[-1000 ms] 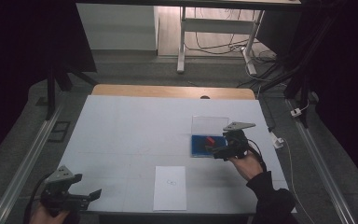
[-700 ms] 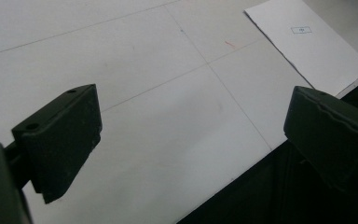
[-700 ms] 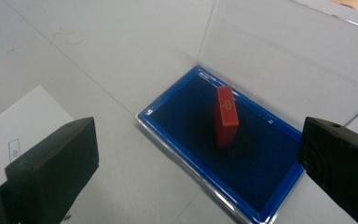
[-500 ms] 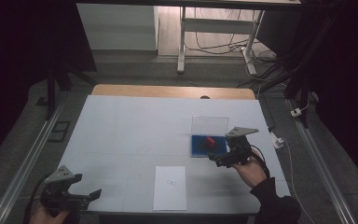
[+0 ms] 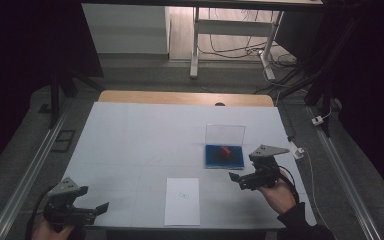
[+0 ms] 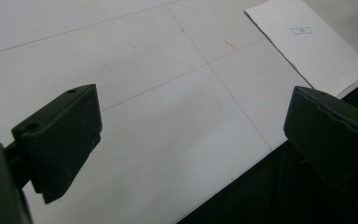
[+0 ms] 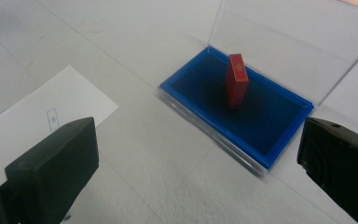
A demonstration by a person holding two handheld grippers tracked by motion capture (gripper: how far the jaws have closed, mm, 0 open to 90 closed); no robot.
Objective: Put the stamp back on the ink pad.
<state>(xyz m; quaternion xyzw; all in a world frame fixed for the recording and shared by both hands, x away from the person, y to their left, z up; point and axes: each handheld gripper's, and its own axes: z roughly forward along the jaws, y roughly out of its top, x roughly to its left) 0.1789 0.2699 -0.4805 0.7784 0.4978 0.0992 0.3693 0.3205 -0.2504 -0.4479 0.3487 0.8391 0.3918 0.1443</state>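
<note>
A shallow blue tray (image 5: 215, 160) (image 7: 261, 133) with a clear upright lid (image 5: 224, 135) (image 7: 289, 42) lies right of the table's middle. A small red block (image 5: 225, 151) (image 7: 237, 80) stands upright inside it. My right gripper (image 5: 239, 180) (image 7: 198, 168) hovers open just in front of the tray, nothing between its jaws. A white sheet of paper (image 5: 182, 201) (image 6: 307, 44) (image 7: 37, 116) with a small printed mark lies near the front edge. My left gripper (image 5: 97, 209) (image 6: 191, 133) is open and empty at the front left corner.
The white table top (image 5: 145, 140) ends in a wooden strip (image 5: 185, 98) at the far side. Metal rails (image 5: 25, 170) run along both sides. A white plug with a cable (image 5: 297, 150) lies off the right edge. Desk legs and cables stand beyond.
My right gripper has drawn back from the blue tray toward the front edge, empty and open. The red block stays standing in the tray. The left gripper has not moved.
</note>
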